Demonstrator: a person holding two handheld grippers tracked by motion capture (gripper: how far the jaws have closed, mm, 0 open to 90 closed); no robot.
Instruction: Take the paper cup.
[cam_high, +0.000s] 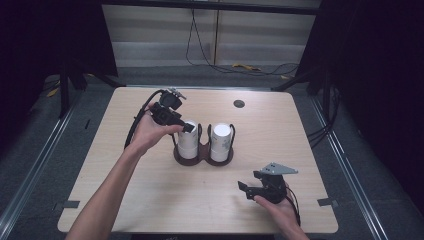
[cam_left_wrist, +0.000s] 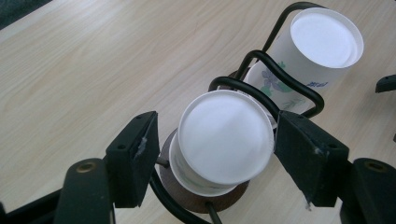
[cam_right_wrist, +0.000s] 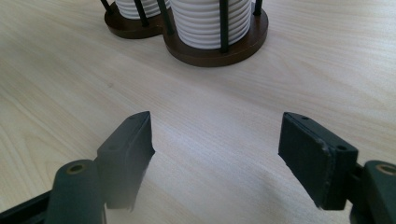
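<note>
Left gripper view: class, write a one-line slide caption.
Left gripper with black jaws open around the upside-down white paper cup stack in a dark wire holder on a light wooden table.

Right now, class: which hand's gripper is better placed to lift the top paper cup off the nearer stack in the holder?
Left. The left gripper already straddles the cup stack, jaws apart beside it; the right gripper waits over bare table.

table: light wood | grommet: far side | cables: floor beyond

light wooden table; a dark double cup holder stands on it, mid-table
</note>
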